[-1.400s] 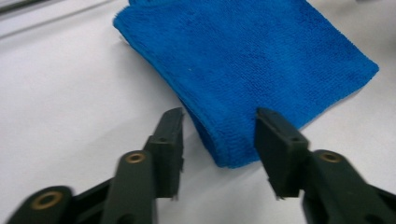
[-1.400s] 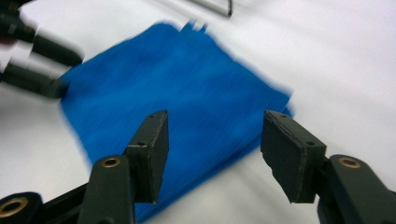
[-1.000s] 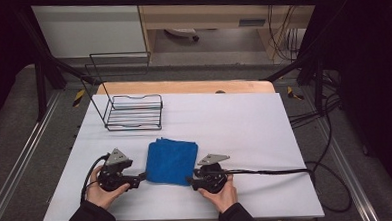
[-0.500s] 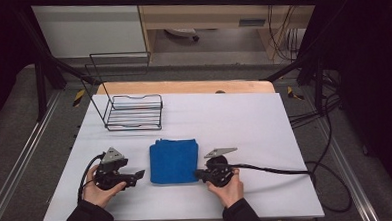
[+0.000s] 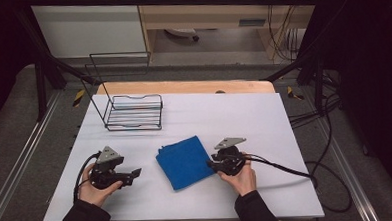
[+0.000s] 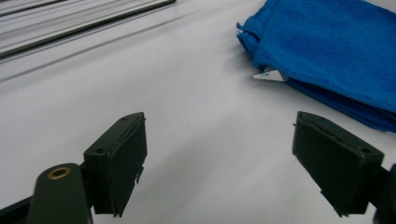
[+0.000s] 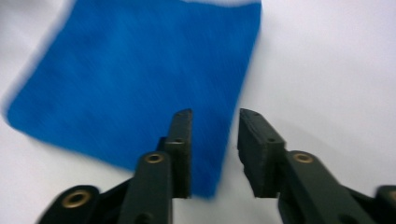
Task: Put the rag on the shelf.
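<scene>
- Left gripper [image 5: 134, 174], seen from the high view, lies low over the white table [image 5: 264, 117], held in the person's left hand [image 5: 95, 187], well to the left of the blue cloth [image 5: 185, 161]. Its own camera shows the jaws standing wide apart with bare table between them and nothing in the gap; they have just been opening a little further.
- Right gripper [image 5: 210, 164] sits at the cloth's right edge, held in the right hand [image 5: 239, 177]. In its own view the jaws stand a narrow gap apart; they have just been opening. The cloth's edge runs below that gap, with no fabric pinched. Whether the left jaw touches the cloth cannot be told, since that picture is blurred.
- Blue cloth: folded, lying flat at the near middle of the table, turned at an angle to the table edge. In the left gripper view [image 6: 336, 51] its far and right parts are cut off by the frame; stacked folds show along its near side.
- A small white tag [image 6: 270, 74] pokes out from between the folds; any print on it is too small to read.
- Black wire rack [image 5: 134, 112] stands at the far left of the table, well apart from cloth and grippers. Its tall back frame is thin and partly lost against the dark background.
- Both cables trail off; the right one [image 5: 286, 169] runs toward the table's right edge.
</scene>
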Demonstrator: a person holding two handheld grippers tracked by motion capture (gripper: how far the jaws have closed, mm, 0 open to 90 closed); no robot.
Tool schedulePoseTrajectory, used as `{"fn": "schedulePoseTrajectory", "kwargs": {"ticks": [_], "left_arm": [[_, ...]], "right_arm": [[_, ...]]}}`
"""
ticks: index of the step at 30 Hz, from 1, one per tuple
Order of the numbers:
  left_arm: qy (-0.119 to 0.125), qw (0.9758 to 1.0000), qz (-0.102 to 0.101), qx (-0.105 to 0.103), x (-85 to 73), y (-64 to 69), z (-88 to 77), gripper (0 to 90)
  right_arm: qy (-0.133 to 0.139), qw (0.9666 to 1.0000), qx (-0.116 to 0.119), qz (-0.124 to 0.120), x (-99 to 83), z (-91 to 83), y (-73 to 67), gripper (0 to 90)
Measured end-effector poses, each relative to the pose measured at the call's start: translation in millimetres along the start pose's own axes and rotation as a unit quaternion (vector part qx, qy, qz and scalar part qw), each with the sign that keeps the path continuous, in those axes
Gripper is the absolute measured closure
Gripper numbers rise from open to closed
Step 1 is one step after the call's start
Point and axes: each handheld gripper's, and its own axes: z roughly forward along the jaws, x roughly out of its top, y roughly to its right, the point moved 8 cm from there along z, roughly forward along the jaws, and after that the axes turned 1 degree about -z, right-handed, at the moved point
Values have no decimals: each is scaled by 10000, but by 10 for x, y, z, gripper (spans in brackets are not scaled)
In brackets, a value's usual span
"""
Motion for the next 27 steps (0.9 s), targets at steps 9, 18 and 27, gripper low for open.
{"fn": "schedulePoseTrajectory", "kwargs": {"ticks": [9, 18, 27], "left_arm": [[-74, 9999, 102, 31, -89, -210, -78, 116], [-88, 9999, -24, 70, -137, -307, -93, 116], [-59, 9999, -82, 94, -132, -317, -99, 124]], "right_arm": [[503, 9970, 517, -271, 628, 398, -635, 444], [-23, 9988, 122, -477, 642, 1119, -940, 438], [-191, 9958, -449, -780, 620, 1138, -805, 608]]}}
